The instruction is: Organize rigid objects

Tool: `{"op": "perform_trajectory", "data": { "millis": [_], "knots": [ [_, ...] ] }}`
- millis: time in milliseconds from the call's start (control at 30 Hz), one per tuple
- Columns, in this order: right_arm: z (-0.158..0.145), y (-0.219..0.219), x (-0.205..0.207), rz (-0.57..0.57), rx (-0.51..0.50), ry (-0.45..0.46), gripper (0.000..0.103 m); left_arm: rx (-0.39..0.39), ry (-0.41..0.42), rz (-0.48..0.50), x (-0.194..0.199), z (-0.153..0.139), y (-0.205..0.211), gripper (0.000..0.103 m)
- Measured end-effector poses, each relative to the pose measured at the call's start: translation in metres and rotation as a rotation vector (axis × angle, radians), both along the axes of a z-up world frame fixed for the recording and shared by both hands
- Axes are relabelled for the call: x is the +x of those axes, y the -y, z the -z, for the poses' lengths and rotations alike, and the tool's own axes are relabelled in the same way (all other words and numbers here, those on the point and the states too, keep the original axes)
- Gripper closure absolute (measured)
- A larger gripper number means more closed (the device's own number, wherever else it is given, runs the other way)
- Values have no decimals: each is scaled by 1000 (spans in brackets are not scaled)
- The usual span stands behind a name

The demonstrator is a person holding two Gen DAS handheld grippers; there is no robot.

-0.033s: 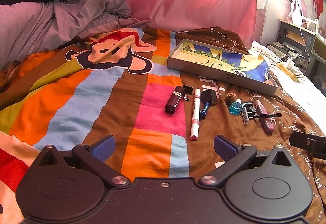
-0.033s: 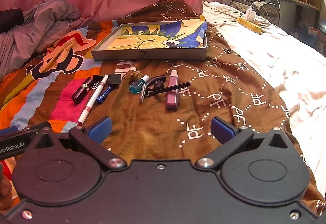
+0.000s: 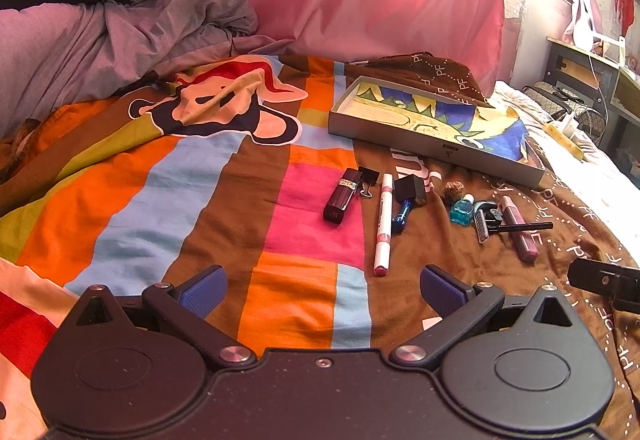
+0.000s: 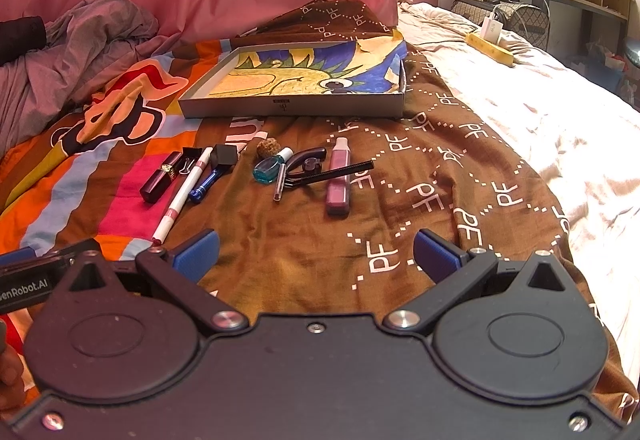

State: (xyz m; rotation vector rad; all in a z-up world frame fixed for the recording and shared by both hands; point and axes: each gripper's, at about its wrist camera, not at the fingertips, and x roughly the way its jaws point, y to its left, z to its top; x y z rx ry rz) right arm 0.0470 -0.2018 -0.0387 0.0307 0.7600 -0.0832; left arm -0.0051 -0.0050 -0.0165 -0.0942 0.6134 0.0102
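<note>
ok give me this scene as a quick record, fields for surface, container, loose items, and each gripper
surface: bed with patterned blanket
container: shallow box with a painted sheet inside, no loose items in it
loose items: row in front of the box: lipstick, binder clip, white marker, blue nail polish bottle, razor, pink tube
left gripper: open, holding nothing
right gripper: open, holding nothing
</note>
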Motion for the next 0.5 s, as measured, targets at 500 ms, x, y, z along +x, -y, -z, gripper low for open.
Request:
{"op": "perform_trajectory", "data": {
  "millis": [500],
  "knots": [
    [6, 6, 19, -100, -45, -6, 1, -7, -1, 69, 23, 0, -4, 1]
  ]
}}
